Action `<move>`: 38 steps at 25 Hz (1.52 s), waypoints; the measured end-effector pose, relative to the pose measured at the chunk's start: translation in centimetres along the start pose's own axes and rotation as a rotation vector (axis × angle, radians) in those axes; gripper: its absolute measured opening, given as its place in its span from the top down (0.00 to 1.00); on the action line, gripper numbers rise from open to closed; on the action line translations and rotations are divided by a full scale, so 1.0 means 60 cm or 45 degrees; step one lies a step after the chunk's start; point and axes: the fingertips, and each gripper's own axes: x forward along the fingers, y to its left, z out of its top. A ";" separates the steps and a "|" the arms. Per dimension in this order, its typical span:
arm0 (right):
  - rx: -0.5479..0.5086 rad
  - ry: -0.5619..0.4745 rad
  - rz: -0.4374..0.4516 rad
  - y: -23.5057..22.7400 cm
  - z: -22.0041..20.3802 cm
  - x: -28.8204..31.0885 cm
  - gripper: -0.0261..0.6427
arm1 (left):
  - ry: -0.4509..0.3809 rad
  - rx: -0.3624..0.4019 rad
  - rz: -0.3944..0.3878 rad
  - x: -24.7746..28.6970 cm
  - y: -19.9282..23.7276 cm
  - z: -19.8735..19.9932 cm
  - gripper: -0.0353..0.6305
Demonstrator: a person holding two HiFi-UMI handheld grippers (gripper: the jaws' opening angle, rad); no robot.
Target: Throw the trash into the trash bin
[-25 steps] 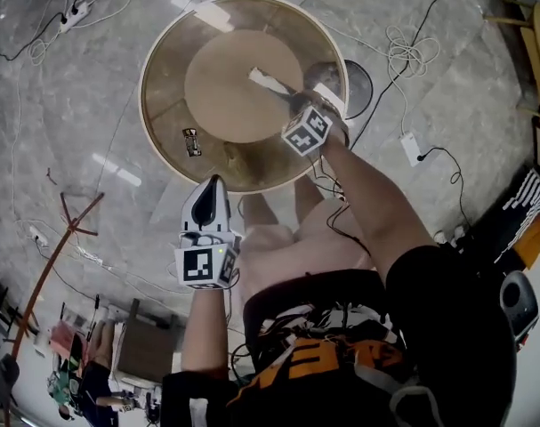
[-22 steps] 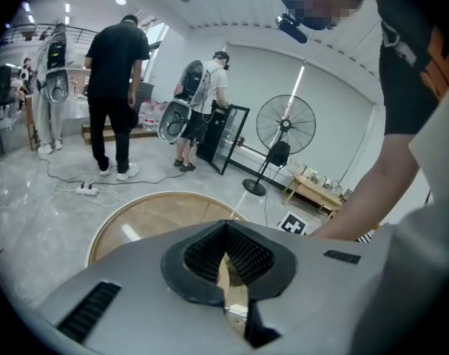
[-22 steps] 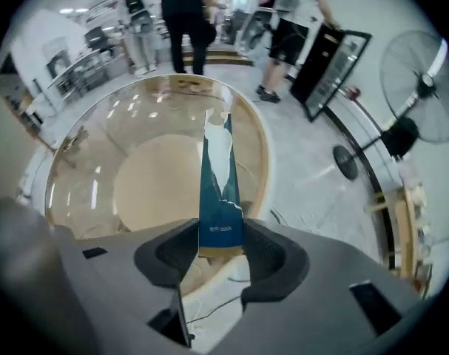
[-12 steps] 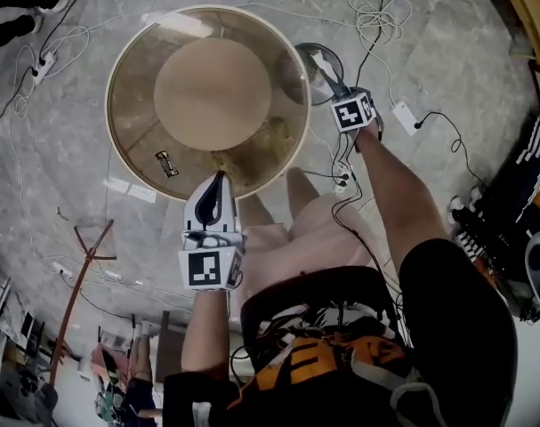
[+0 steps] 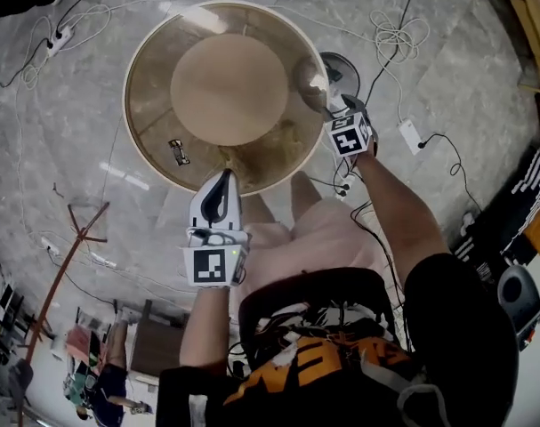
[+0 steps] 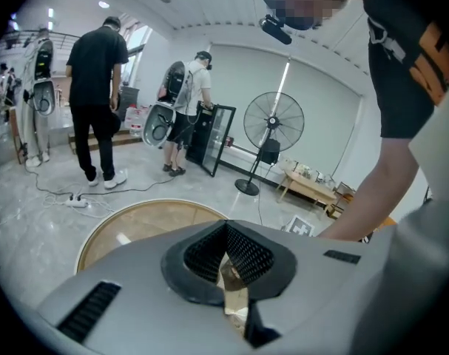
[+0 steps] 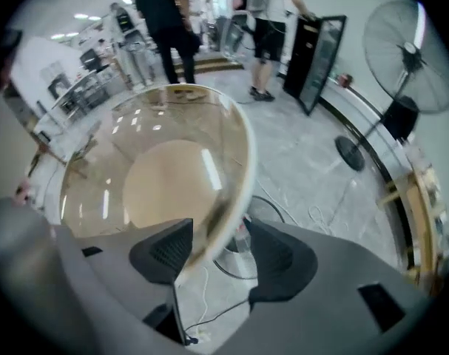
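Note:
A round glass table [image 5: 138, 136] with a wooden middle fills the head view's top. A grey trash bin [image 5: 344, 68] stands on the floor at its right rim, with a white scrap [image 5: 319, 83] showing in it. My right gripper [image 5: 334, 107] hangs over the bin and points steeply down. Its jaws have just been opening, and in the right gripper view [image 7: 218, 232] nothing is between them; the bin [image 7: 235, 261] shows below. My left gripper [image 5: 221, 180] is shut at the table's near edge [image 6: 225, 231]. A small dark wrapper [image 5: 178, 151] lies on the glass.
Cables and a power strip [image 5: 408, 137] trail over the marble floor right of the bin. A wooden stand [image 5: 81, 229] is at the left. The left gripper view shows two people [image 6: 98, 87] and a pedestal fan [image 6: 273, 124] beyond the table.
My right gripper has moved from above the table's middle to beyond its right rim, over the bin. The white strip it held is no longer between its jaws. The left gripper has barely shifted.

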 end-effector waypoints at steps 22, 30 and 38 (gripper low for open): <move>-1.265 0.025 0.388 0.740 0.259 0.152 0.60 | -0.075 -0.339 0.409 -0.247 0.344 -0.099 0.91; -1.061 0.097 0.206 0.538 0.222 0.139 0.94 | -0.042 -0.270 0.290 -0.218 0.298 -0.087 0.91; -0.898 0.096 0.120 0.321 0.172 0.117 0.94 | 0.022 -0.175 0.145 -0.130 0.194 -0.063 0.91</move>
